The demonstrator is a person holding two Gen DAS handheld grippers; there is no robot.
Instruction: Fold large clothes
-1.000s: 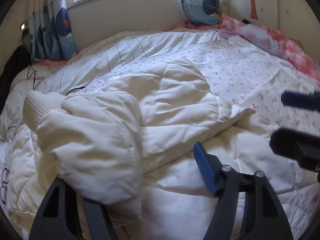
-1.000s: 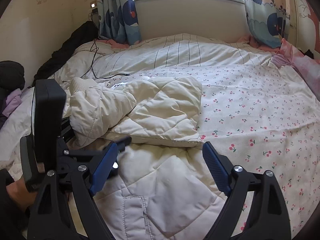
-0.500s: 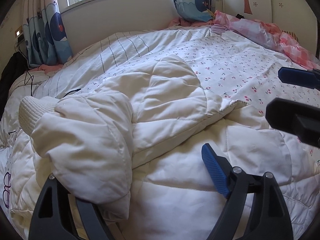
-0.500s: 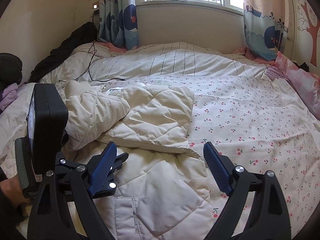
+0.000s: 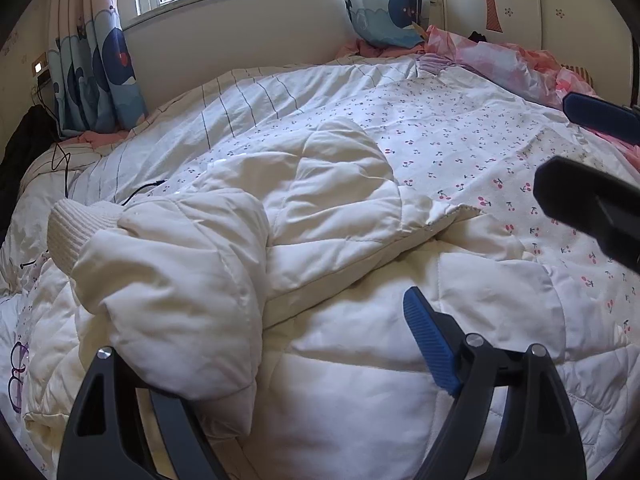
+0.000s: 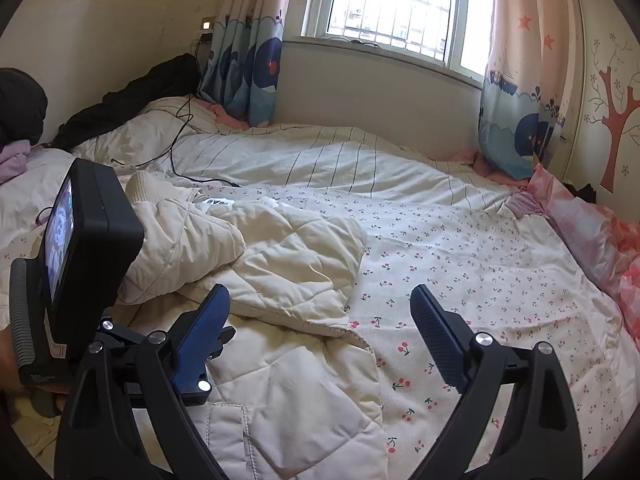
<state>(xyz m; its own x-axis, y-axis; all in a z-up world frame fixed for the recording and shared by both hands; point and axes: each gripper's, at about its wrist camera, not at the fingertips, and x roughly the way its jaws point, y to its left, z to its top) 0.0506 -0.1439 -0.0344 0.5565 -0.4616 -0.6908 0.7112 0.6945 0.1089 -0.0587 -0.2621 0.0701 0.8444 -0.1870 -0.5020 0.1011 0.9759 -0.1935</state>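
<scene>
1. The cream-white quilted padded jacket (image 5: 332, 208) lies partly folded on the bed with the cherry-print cover (image 6: 460, 240), its upper half turned back over its lower half.
2. Its puffy sleeve with the ribbed knit cuff (image 5: 76, 228) runs from the cuff at far left down toward the left claw (image 5: 288, 360); the sleeve's near end drapes over that claw's left finger, which is hidden.
3. The left claw's jaws have just been opening. They stand wide, the blue ribbed pad (image 5: 430, 344) clear of the fabric, so the sleeve seems released, not pinched.
4. The right claw (image 6: 320, 332) hovers open over the jacket's right edge with nothing between its pads; the folded flap's corner lies just ahead of it.
5. Judgement: the jacket's long axis runs away from both claws toward the window. The left claw is nearer the sleeve, the right nearer the free hem, so the next fold likely starts from those sides.
</scene>
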